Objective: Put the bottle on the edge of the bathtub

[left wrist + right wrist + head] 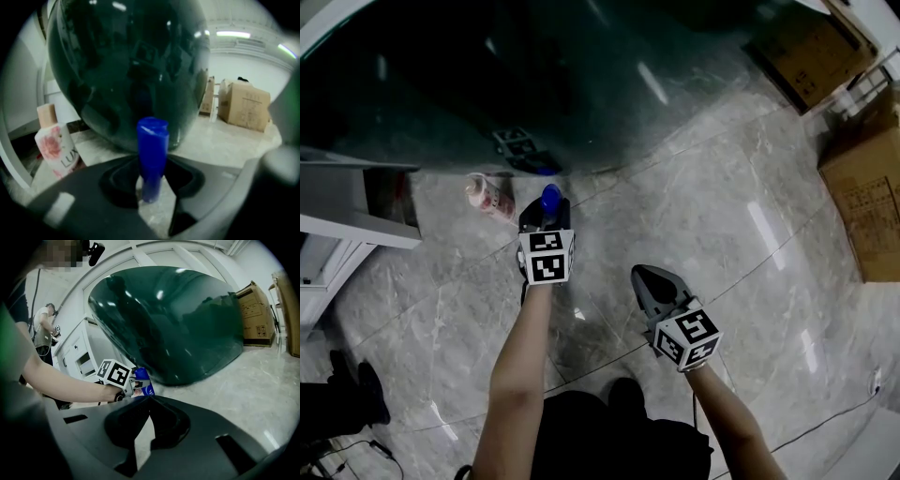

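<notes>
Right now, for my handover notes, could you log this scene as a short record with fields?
left gripper: jaws closed on the blue bottle, held upright
right gripper: jaws together, nothing between them
bathtub: dark green, just beyond the blue bottle
pink-and-white bottle: on the floor by the bathtub's base, apart from both grippers
cardboard boxes: on the floor at the head view's right
task state: blue bottle not yet on the bathtub's edge

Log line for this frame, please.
left tongs: shut on blue bottle | right tongs: shut, empty | blue bottle: low beside tub, not on its edge | pink bottle: on floor
</notes>
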Action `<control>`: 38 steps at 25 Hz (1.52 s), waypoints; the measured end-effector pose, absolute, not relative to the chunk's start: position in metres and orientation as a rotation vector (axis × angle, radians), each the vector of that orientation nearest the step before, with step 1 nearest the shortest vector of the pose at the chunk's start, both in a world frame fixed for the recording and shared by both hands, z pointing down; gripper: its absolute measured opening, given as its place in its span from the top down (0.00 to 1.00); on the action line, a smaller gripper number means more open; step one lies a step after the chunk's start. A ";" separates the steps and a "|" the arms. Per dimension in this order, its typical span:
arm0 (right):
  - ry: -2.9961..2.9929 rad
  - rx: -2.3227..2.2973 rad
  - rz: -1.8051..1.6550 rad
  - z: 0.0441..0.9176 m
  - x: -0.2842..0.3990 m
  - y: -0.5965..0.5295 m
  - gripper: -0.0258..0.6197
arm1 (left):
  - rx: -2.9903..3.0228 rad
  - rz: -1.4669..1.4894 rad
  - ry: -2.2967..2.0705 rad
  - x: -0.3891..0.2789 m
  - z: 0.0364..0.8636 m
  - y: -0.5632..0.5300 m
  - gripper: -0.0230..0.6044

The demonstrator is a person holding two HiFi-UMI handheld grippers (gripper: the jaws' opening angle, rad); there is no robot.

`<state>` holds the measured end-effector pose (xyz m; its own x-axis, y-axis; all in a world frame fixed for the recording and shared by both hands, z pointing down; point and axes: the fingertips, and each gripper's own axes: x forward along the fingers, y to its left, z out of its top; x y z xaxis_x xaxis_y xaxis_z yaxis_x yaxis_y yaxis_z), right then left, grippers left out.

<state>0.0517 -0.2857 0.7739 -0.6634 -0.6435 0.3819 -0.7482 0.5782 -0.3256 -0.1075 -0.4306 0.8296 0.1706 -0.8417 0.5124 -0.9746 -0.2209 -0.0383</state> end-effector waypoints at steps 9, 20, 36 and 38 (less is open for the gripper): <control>-2.569 1.170 0.670 0.771 0.051 -0.281 0.96 | 2.159 0.617 -1.691 -0.105 0.833 -0.427 0.70; -2.563 1.201 0.638 0.757 0.046 -0.274 0.96 | 2.108 0.585 -1.662 -0.110 0.823 -0.398 0.69; -2.596 1.279 0.553 0.704 0.039 -0.259 0.96 | 2.132 0.494 -1.674 -0.133 0.753 -0.328 0.92; -2.599 1.284 0.541 0.698 0.038 -0.256 0.96 | 2.150 0.476 -1.668 -0.133 0.743 -0.320 0.93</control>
<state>0.0383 -0.2559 0.6978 -0.6058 -0.7252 0.3273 -0.7955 0.5576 -0.2371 -0.1326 -0.3202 0.7426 0.2395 -0.8427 0.4821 -0.9702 -0.2259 0.0870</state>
